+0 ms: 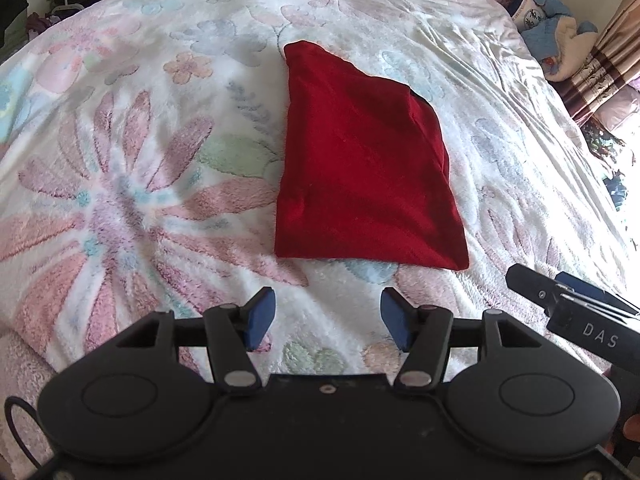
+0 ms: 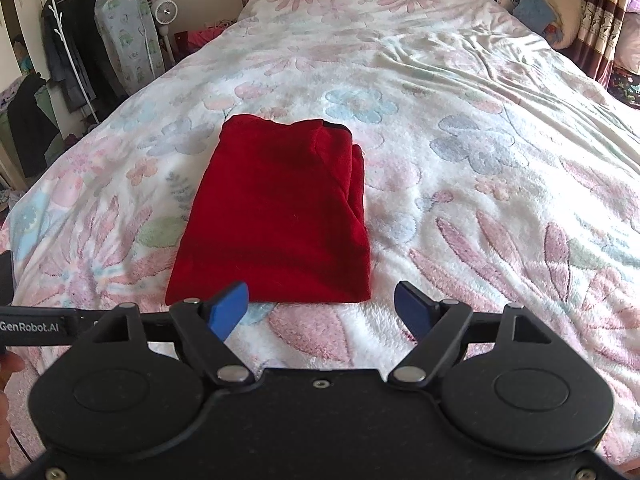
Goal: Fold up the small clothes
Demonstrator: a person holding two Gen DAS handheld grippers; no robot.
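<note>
One bed (image 2: 460,92), floral fleece cover, carries the folded red garment (image 2: 276,216) at centre. Left gripper (image 1: 328,314) and right gripper (image 2: 320,306) hover just short of its near edge, jaws spread, empty. Risk: loose layers on right side may spring apart if snagged.

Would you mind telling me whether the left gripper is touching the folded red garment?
Apart. In the left wrist view, the left gripper stands open, with bare floral blanket between its fingertips and the red garment.

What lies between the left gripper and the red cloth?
Only bare floral blanket lies between the left gripper and the folded red cloth, in the left wrist view.
</note>
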